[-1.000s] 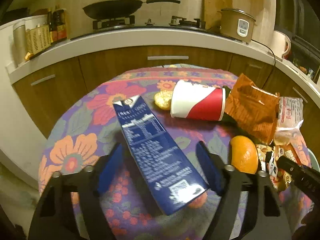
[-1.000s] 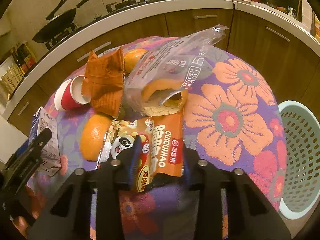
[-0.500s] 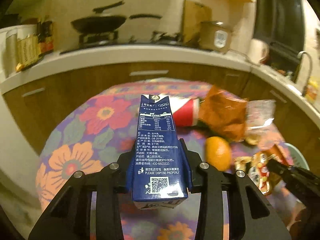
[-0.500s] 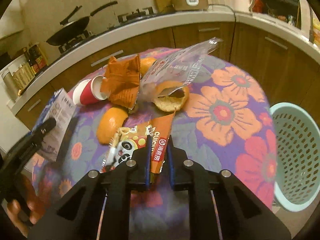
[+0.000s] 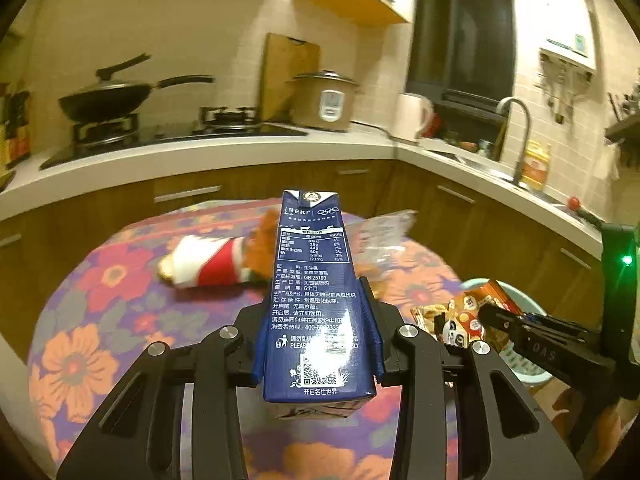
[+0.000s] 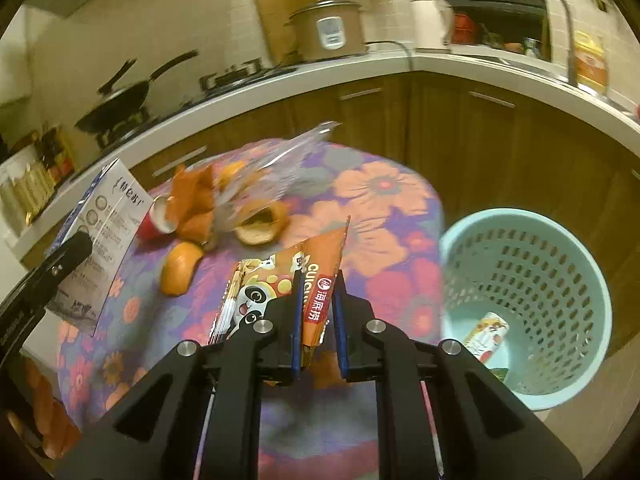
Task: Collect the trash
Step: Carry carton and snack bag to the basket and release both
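While the left hand-held gripper clamped the blue milk carton above the tabletop, the right hand-held gripper pinched the orange snack wrapper. Both pieces seemed lifted and in transit. Next, each probably needed carrying over the teal basket beside the tabletop, then releasing; cup and peel remained.

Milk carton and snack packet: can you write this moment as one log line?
left gripper: shut on milk carton | right gripper: shut on snack packet | both lifted off table | basket: nearby
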`<state>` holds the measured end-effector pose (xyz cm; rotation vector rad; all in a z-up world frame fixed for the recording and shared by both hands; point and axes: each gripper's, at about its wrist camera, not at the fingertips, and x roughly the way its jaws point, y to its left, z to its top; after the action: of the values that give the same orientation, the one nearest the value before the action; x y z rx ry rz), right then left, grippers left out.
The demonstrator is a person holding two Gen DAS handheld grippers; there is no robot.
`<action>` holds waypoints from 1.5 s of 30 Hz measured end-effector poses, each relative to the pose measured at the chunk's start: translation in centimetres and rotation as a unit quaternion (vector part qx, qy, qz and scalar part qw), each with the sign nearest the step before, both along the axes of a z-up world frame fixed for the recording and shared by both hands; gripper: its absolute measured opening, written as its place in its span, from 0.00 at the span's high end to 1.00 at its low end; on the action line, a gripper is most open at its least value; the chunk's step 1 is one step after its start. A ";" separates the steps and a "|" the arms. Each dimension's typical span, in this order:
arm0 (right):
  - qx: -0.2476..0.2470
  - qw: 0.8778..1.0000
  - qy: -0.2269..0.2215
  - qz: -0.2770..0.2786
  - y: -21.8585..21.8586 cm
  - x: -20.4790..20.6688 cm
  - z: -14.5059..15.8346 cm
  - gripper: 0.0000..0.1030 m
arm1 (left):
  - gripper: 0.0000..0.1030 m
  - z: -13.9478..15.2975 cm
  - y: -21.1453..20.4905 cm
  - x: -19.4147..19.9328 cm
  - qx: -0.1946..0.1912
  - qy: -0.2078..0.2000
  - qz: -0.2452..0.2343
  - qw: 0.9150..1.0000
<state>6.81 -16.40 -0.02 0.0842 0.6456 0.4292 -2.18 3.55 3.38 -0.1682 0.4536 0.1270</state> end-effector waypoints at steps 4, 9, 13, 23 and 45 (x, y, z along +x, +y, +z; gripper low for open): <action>0.019 0.999 -0.007 -0.033 -3.4 0.6 0.4 0.89 | 0.65 0.6 -2.6 1.6 0.008 -0.001 -0.033 0.999; 0.043 0.996 -0.001 -0.077 -8.4 1.9 -0.1 0.89 | 0.65 0.9 -6.5 4.1 0.007 0.003 -0.081 0.997; 0.060 0.991 0.009 -0.119 -12.1 2.9 -0.9 0.89 | 0.65 0.7 -10.1 6.4 0.015 0.020 -0.114 0.993; 0.044 0.975 0.036 -0.215 -18.8 4.8 -4.2 0.89 | 0.65 -1.8 -18.0 12.7 -0.012 0.084 -0.198 0.976; 0.023 0.964 0.117 -0.239 -20.6 7.8 -9.3 0.75 | 0.49 -7.3 -22.7 17.6 0.023 0.157 -0.234 0.959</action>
<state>14.59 -36.96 -9.28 0.3309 0.8194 -0.0342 15.38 -19.10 -3.91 0.0094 0.7952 -0.3050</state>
